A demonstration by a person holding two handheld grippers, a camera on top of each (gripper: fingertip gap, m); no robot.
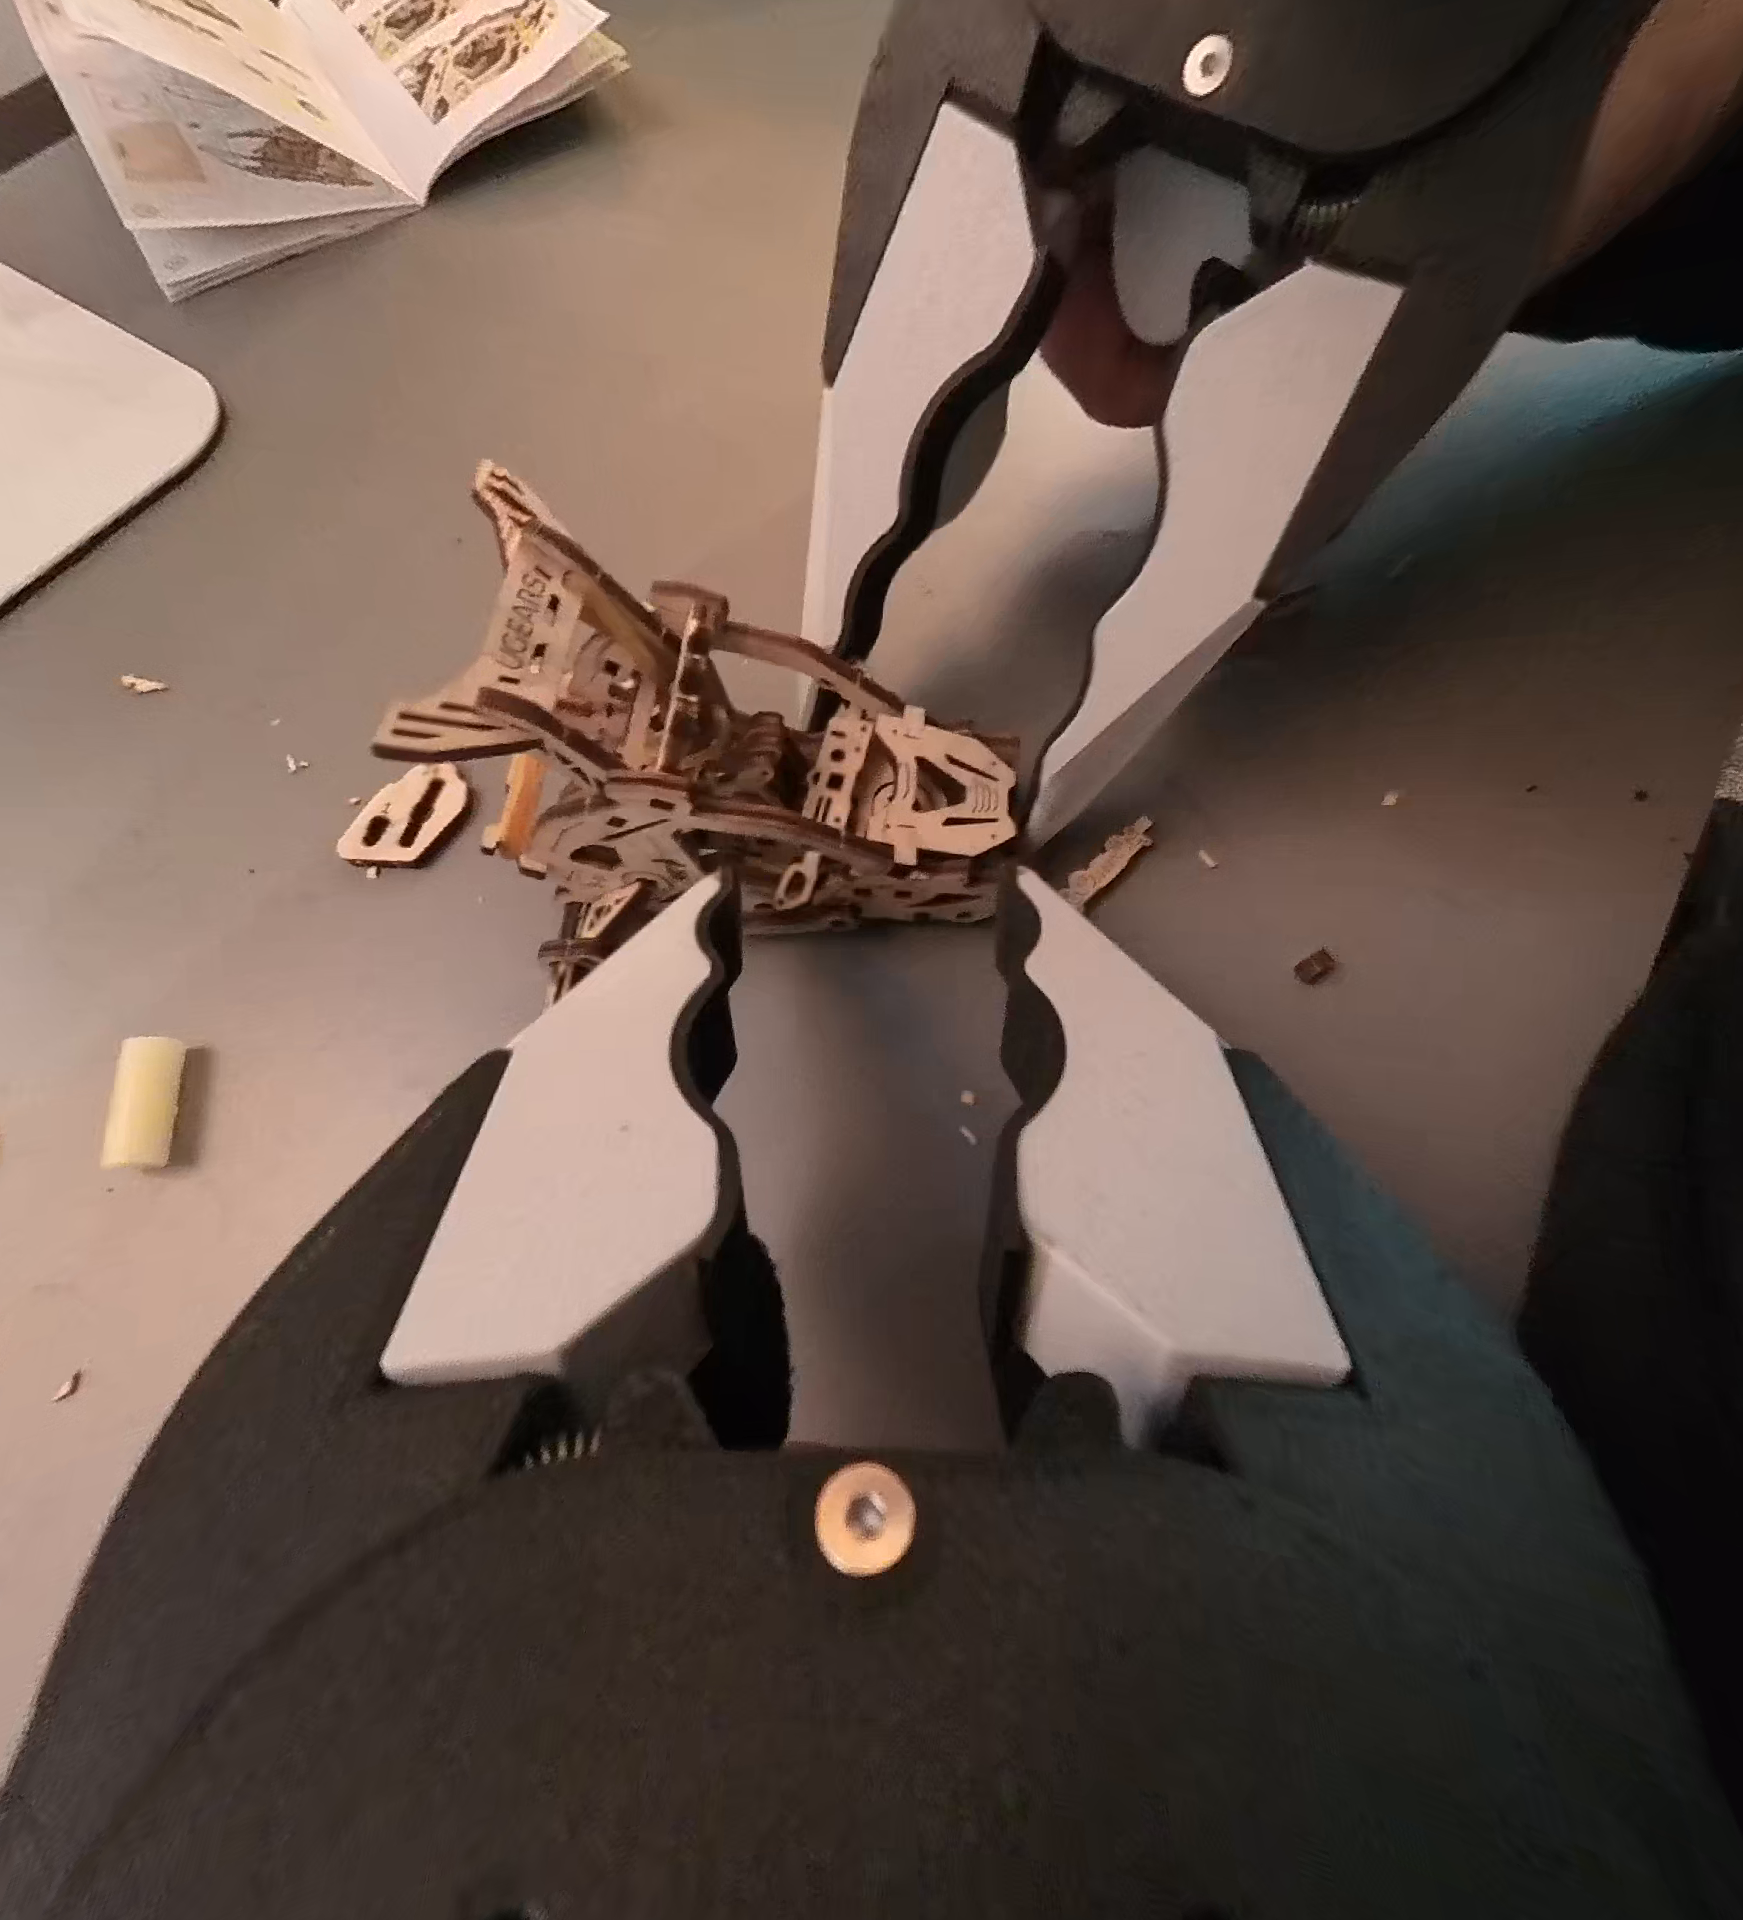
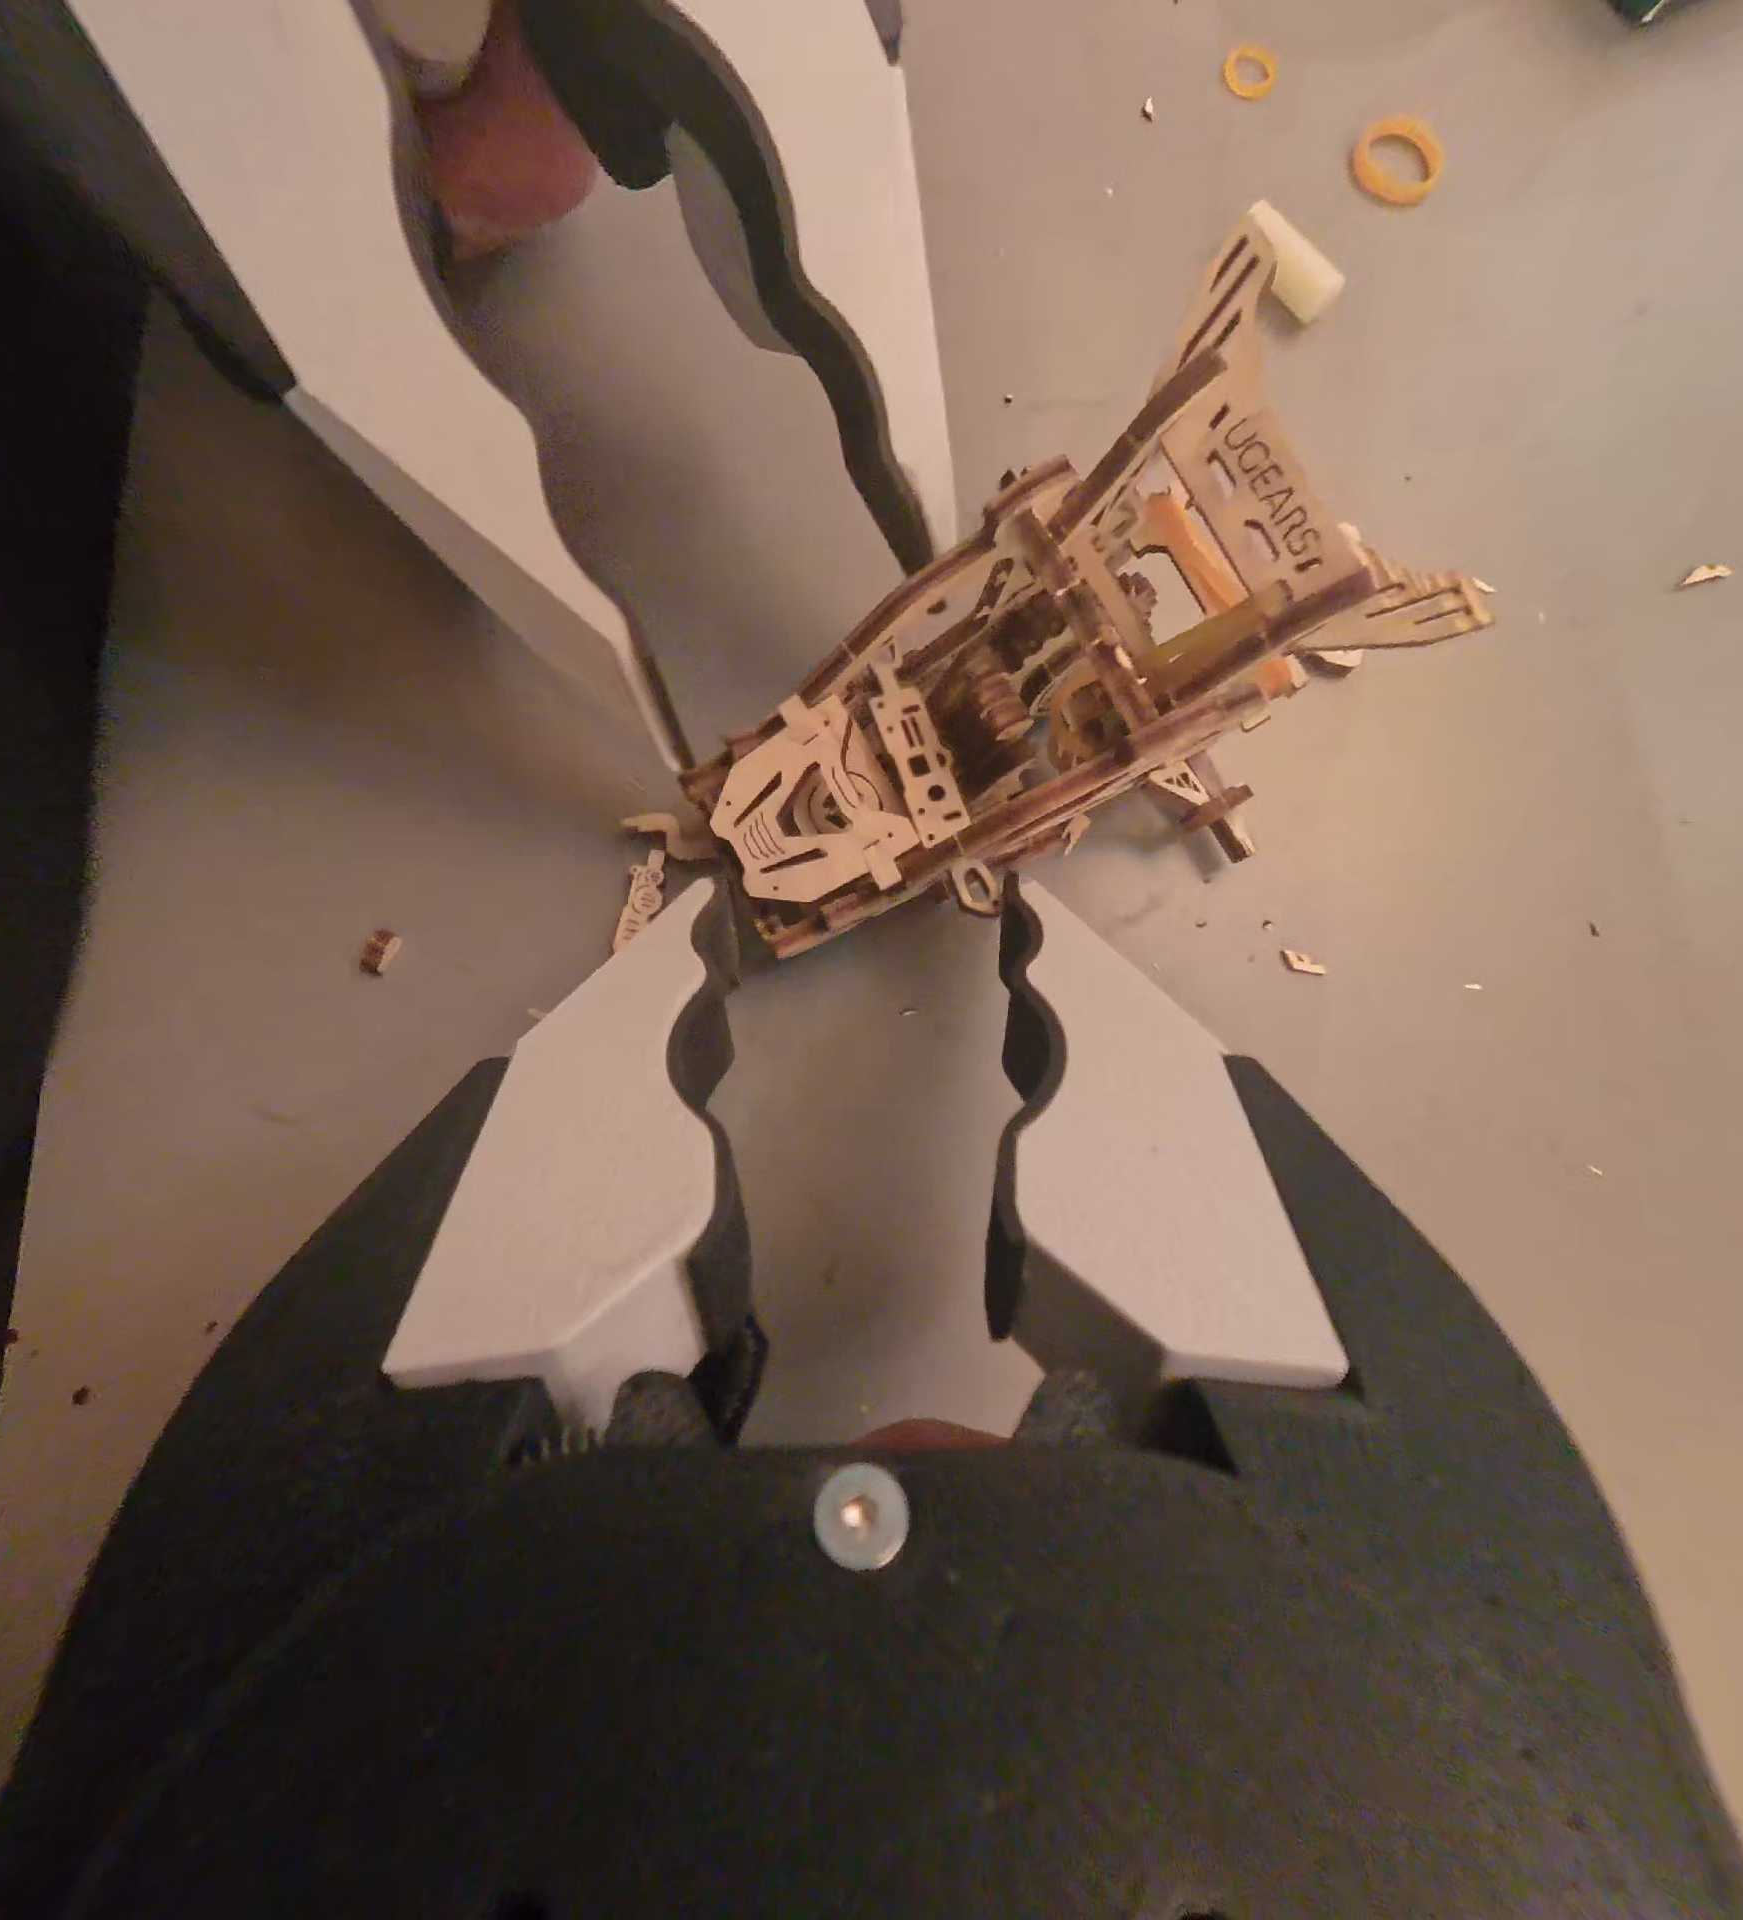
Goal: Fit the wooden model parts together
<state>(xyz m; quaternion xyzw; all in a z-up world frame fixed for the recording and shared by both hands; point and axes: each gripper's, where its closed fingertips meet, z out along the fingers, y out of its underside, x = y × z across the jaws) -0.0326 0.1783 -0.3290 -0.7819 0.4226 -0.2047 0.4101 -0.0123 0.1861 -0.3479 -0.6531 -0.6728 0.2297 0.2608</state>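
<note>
Behind left gripper (image 1: 867, 914): model (image 1: 701, 790) base

Cut-through lettering, a brand mark, is borne by a sloping panel (image 1: 531, 613) (image 2: 1262, 509) at the raised end of the wooden model (image 1: 701, 769) (image 2: 1054, 686); it is sharp in both views. Print and diagrams are carried on the open pages of a booklet (image 1: 327, 104) lying at the far edge of the left wrist view, but they are too small to be made out. Faint markings are seen on a small loose wooden piece (image 1: 1106, 868) (image 2: 643, 894) beside the model, and cannot be read.
</note>
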